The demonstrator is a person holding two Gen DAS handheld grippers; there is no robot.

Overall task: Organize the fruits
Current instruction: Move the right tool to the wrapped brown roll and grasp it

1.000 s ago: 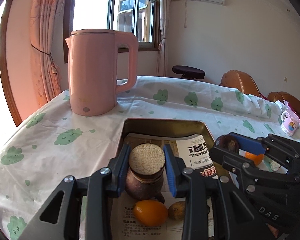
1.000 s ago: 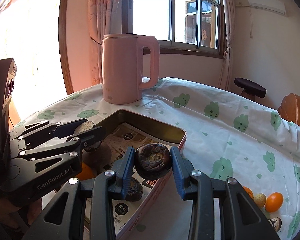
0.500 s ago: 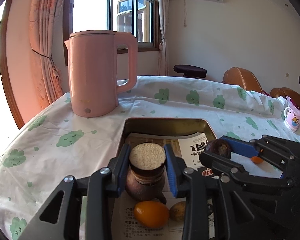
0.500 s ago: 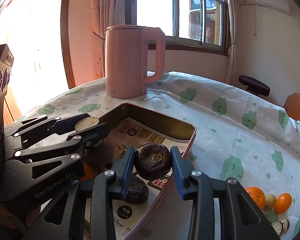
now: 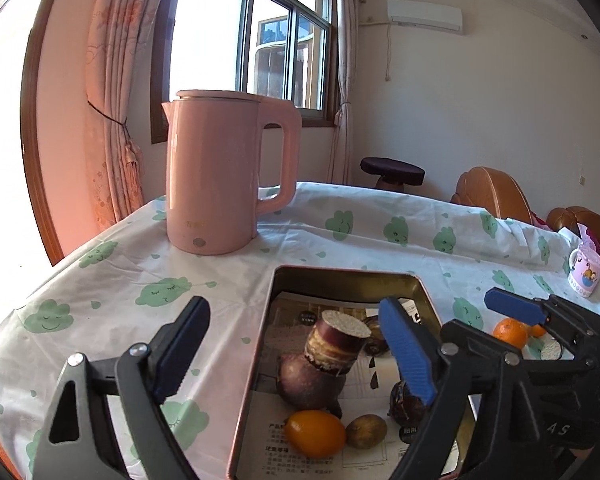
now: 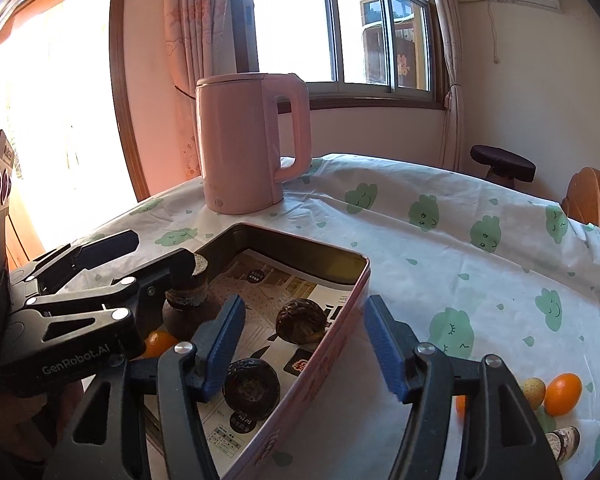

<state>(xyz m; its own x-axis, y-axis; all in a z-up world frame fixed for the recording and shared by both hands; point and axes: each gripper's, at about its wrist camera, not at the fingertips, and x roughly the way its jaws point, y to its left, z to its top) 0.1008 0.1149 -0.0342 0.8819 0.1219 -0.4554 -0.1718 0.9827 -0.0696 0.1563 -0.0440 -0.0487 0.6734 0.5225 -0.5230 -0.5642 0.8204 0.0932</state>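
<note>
With both the left tongs (image 5: 296, 356) and right tongs (image 6: 304, 350) spread apart and empty, the sugarcane piece (image 5: 336, 342) sits low-centre in the tin (image 5: 340, 274), tilted on a round dark fruit (image 5: 310, 384); stiff, probably light, best gripped across its smooth sides.

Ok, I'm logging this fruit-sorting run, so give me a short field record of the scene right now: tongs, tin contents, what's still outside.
left tongs: open, empty, over the tin
right tongs: open, empty, over the tin's near rim
tin: open, paper-lined
in tin: sugarcane piece resting on a purple root; orange kumquat; two dark wrinkled fruits
still on tablecloth: orange fruits, a cane piece
background: pink kettle
</note>
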